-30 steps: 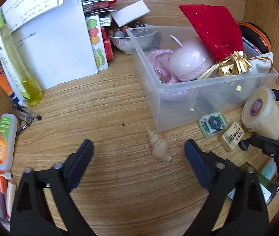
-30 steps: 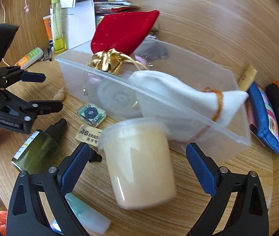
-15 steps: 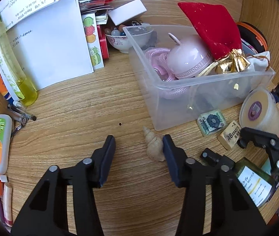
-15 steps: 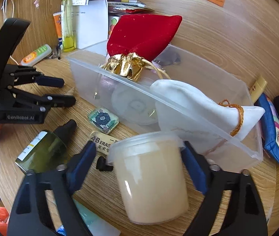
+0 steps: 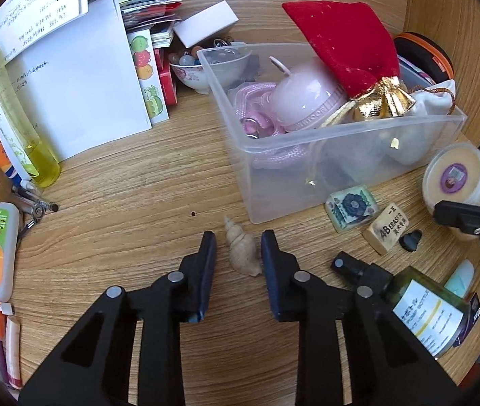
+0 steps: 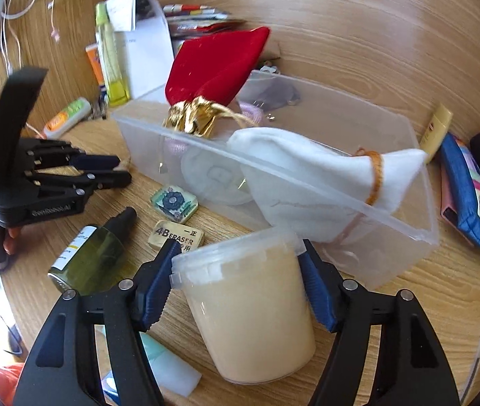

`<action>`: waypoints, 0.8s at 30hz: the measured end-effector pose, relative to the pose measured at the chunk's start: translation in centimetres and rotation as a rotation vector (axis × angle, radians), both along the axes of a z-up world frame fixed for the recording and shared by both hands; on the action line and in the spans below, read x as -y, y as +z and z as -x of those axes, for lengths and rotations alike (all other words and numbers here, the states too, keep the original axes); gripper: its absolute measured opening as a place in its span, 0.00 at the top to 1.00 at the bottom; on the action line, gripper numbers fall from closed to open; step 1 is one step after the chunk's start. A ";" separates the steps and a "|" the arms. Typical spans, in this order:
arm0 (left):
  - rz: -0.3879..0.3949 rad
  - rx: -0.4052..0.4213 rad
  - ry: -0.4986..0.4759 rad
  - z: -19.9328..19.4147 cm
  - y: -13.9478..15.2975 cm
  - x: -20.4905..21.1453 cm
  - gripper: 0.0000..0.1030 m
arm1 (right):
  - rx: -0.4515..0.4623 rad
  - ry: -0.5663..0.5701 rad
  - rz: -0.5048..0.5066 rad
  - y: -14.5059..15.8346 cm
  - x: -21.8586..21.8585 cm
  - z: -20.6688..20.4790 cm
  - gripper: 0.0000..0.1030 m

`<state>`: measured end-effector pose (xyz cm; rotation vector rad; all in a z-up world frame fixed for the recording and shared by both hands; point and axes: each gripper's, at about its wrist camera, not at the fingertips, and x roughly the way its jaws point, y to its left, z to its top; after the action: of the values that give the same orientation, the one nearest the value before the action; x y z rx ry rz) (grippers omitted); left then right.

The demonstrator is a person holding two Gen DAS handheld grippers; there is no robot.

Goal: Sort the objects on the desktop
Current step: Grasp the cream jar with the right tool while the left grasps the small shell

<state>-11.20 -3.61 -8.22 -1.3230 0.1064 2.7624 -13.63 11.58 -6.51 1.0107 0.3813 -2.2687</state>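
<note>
A pale spiral seashell [image 5: 242,252] lies on the wooden desk between the fingers of my left gripper [image 5: 238,252]. The jaws stand close on either side of it with thin gaps showing. My right gripper [image 6: 238,264] is shut on a cream plastic tub [image 6: 246,311] with a clear lid, just in front of the clear plastic bin [image 6: 307,182]. The tub also shows in the left wrist view [image 5: 456,179]. The bin [image 5: 273,182] holds a red pouch [image 5: 348,44], a pink round object [image 5: 304,98] and a white pouch [image 6: 307,176].
A tile eraser [image 5: 351,207], a 4B eraser [image 5: 387,228], a green bottle [image 5: 419,308] and a small black piece [image 5: 410,239] lie right of the shell. Papers [image 5: 70,77], a yellow bottle [image 5: 13,115], a bowl [image 5: 202,71] and pens stand at the back left. Pouches [image 6: 466,196] lie right of the bin.
My left gripper's jaws have closed in around the seashell. My right gripper's jaws have closed onto the cream tub.
</note>
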 end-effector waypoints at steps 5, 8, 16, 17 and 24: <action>0.002 -0.001 -0.004 0.1 0.1 -0.4 0.84 | 0.000 -0.017 0.041 0.7 -1.2 -0.4 0.36; 0.000 -0.001 0.006 0.5 0.1 -0.6 0.84 | -0.006 -0.035 0.062 1.3 -2.2 -0.7 0.36; -0.019 -0.032 0.044 -0.6 0.6 -0.1 0.84 | 0.006 -0.061 0.091 1.4 -3.0 -0.7 0.37; -0.026 -0.037 0.051 -1.0 0.8 0.0 0.84 | 0.003 -0.063 0.094 1.6 -3.3 -0.9 0.37; -0.068 -0.106 0.087 -2.7 2.8 1.0 0.84 | -0.021 -0.075 0.127 2.8 -4.3 -1.8 0.37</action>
<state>-8.53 -4.66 -5.42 -1.1932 -0.0397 2.8797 -11.83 15.89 -3.66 0.9509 0.2081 -2.3402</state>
